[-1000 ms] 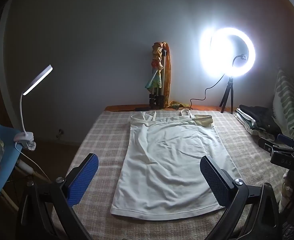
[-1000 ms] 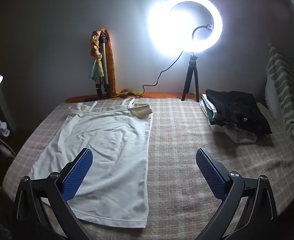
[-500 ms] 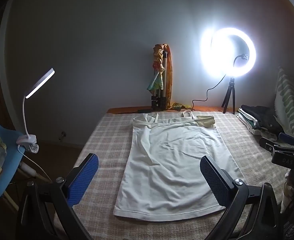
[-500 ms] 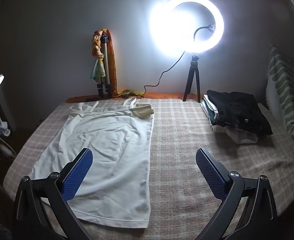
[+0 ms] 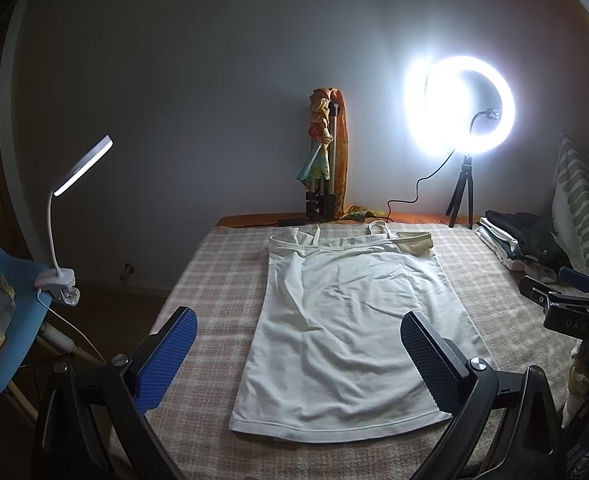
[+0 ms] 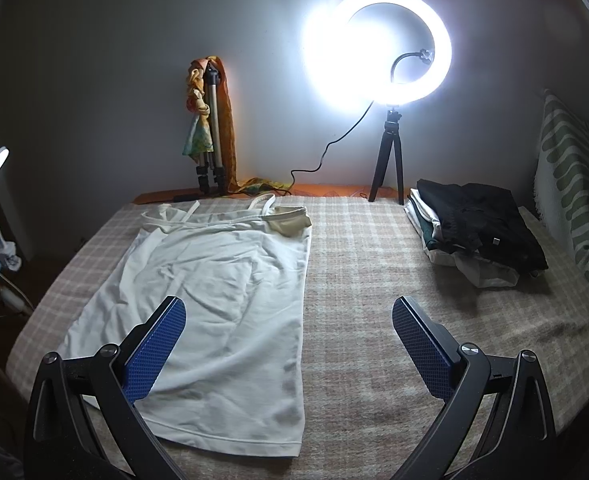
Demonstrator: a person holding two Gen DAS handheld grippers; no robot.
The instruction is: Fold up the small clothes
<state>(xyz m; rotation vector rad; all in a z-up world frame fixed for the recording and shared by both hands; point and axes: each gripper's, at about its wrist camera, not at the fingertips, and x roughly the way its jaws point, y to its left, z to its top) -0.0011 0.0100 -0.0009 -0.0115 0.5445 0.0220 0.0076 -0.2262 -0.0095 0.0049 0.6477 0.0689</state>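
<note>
White camisole (image 5: 346, 336) lies flat, centre of frame, on the checked bed (image 5: 222, 280), unfolded. We hold left gripper (image 5: 298, 344) and right gripper (image 6: 288, 336) above the hem, fingers wide, empty. Risk: pinching the blanket too, or one layer only; thin straps (image 5: 378, 226) could tangle.
</note>
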